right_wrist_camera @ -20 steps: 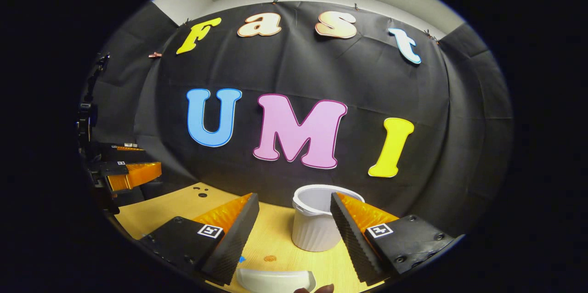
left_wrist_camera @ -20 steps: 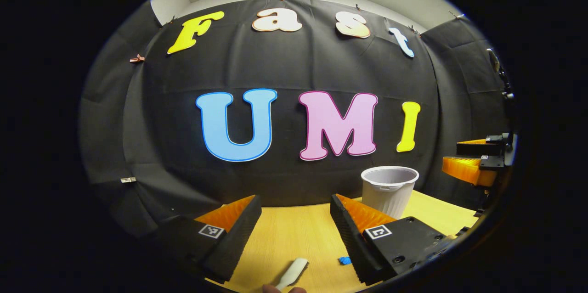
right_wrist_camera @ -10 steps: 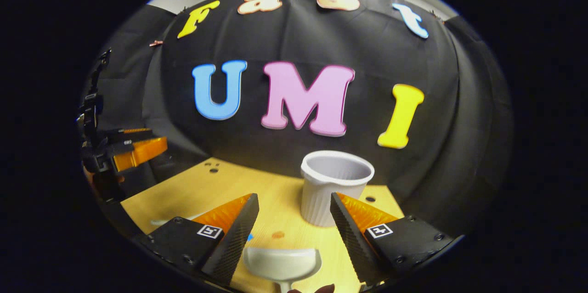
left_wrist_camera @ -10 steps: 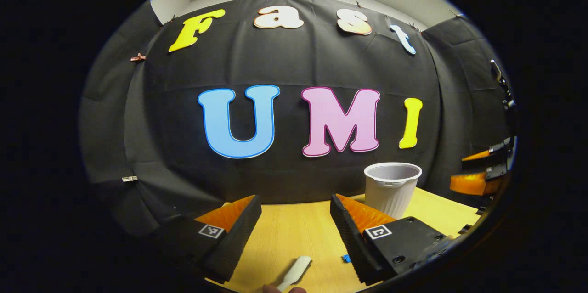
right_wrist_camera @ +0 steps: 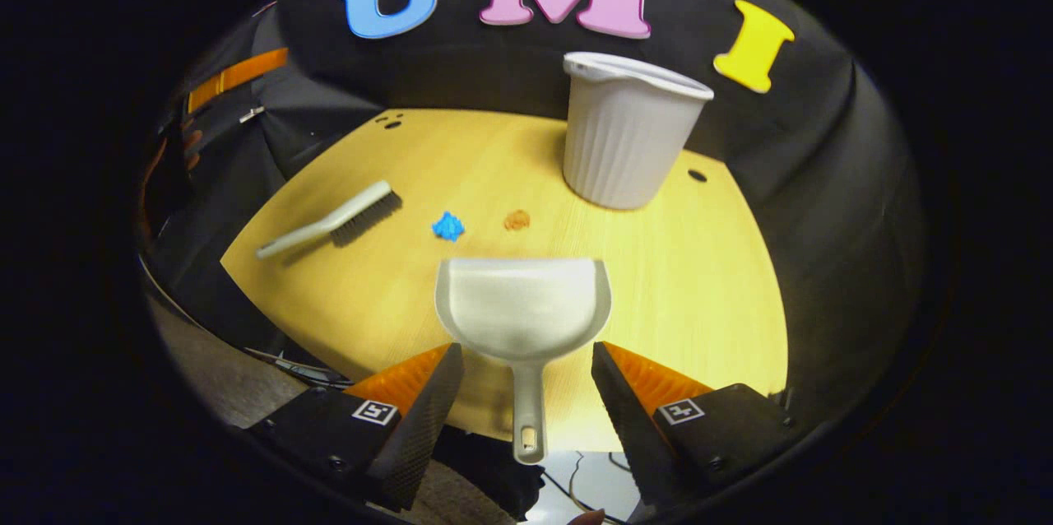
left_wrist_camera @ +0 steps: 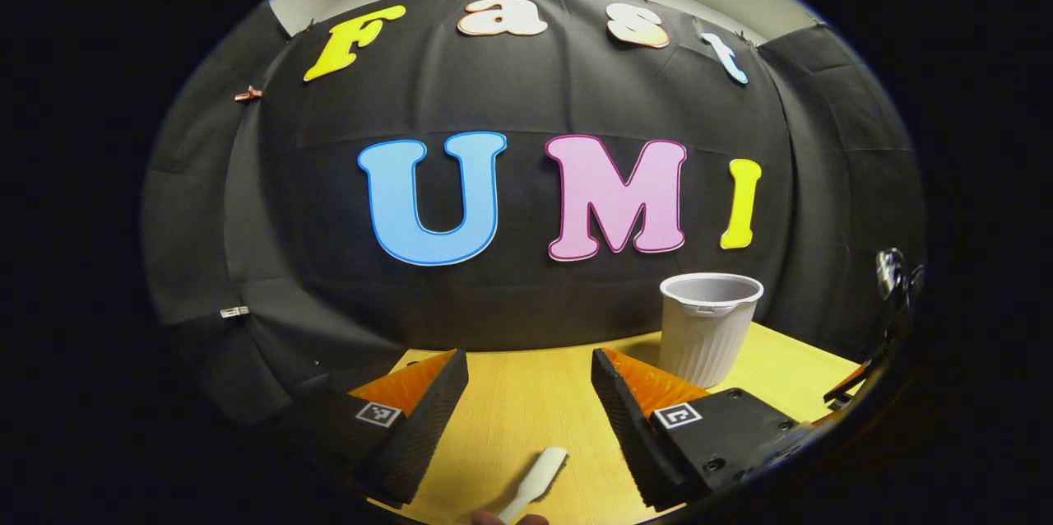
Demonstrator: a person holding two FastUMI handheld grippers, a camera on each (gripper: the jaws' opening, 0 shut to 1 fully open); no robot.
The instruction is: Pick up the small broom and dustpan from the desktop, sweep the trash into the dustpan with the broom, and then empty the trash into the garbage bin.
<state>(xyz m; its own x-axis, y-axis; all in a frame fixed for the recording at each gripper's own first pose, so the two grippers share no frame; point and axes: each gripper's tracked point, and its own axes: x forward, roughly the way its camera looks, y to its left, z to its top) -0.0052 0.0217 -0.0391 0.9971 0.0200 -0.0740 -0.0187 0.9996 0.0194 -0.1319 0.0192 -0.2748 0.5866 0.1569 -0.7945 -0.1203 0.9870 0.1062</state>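
Right gripper view, left to right: pale wooden desktop (right_wrist_camera: 699, 278) with a rounded edge; small grey plastic broom with dark bristles (right_wrist_camera: 333, 220), lying flat near the left edge, handle pointing left, bristle end toward the middle; crumpled blue scrap of trash (right_wrist_camera: 448, 226), just right of the bristles and apart from them; small orange-brown scrap of trash (right_wrist_camera: 517, 220), near the blue one, between it and the bin; white plastic dustpan with a straight handle (right_wrist_camera: 524, 319), lying flat in front of both scraps, open mouth toward them, handle running back over the near desk edge; white ribbed plastic garbage bin (right_wrist_camera: 627, 131), upright at the back right of the desk, well apart from the dustpan. The right gripper (right_wrist_camera: 526, 389) hangs above the near edge with its fingers spread wide, one on either side of the dustpan handle, touching nothing. Left gripper view, left to right: the left gripper (left_wrist_camera: 529, 392), fingers held wide apart and gripping nothing, over the same desktop (left_wrist_camera: 526, 401); the light end of the broom (left_wrist_camera: 533, 483) on the desk low between the fingers; the garbage bin (left_wrist_camera: 707, 327), upright beyond the right-hand finger.
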